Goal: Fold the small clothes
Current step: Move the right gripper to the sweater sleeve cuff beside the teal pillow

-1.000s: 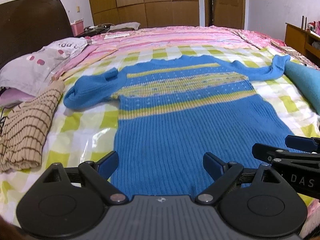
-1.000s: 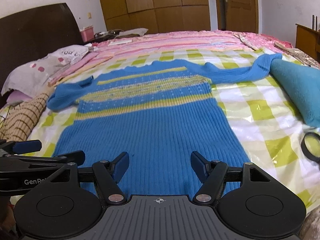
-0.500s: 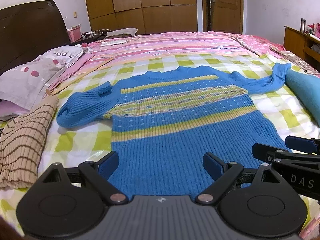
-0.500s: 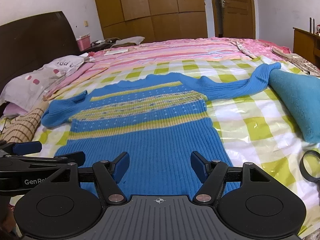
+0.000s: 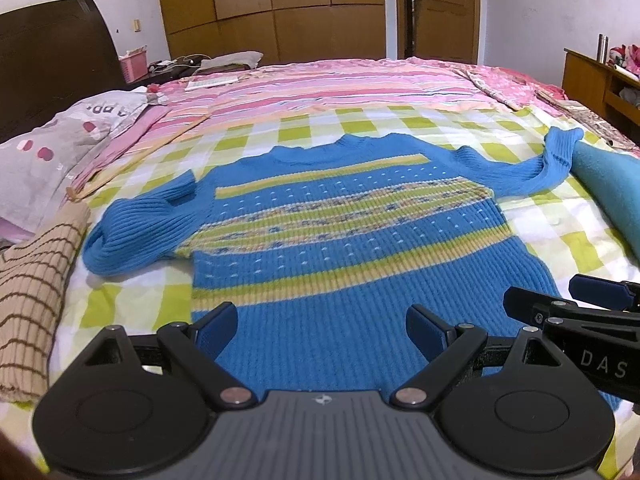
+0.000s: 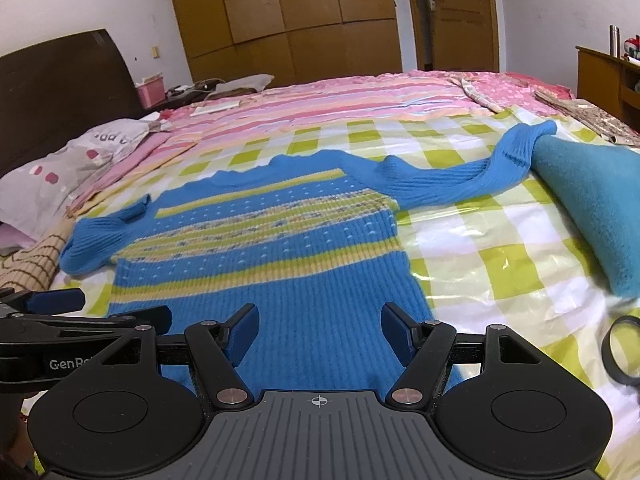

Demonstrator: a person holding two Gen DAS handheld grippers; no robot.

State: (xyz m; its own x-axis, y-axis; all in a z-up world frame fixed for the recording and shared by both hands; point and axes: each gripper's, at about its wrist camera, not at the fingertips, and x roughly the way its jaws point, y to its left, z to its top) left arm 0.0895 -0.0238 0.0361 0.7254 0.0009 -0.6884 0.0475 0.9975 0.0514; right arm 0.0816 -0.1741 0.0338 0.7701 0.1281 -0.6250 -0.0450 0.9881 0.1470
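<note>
Flat on the bed (image 5: 132,300), blue sweater (image 5: 340,240), left tongs (image 5: 324,328) and right tongs (image 6: 318,330) wide, empty

Showing "DAS" in pale letters on the black body of the right gripper (image 5: 576,312), cut off at the frame edge. Reading "GenRo", also cut off, on the left gripper (image 6: 92,308). Bearing partly legible letters on a grey pillowcase (image 5: 80,128).

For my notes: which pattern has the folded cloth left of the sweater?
Beige folded cloth with thin brown grid lines; clearest in the left wrist view.
</note>
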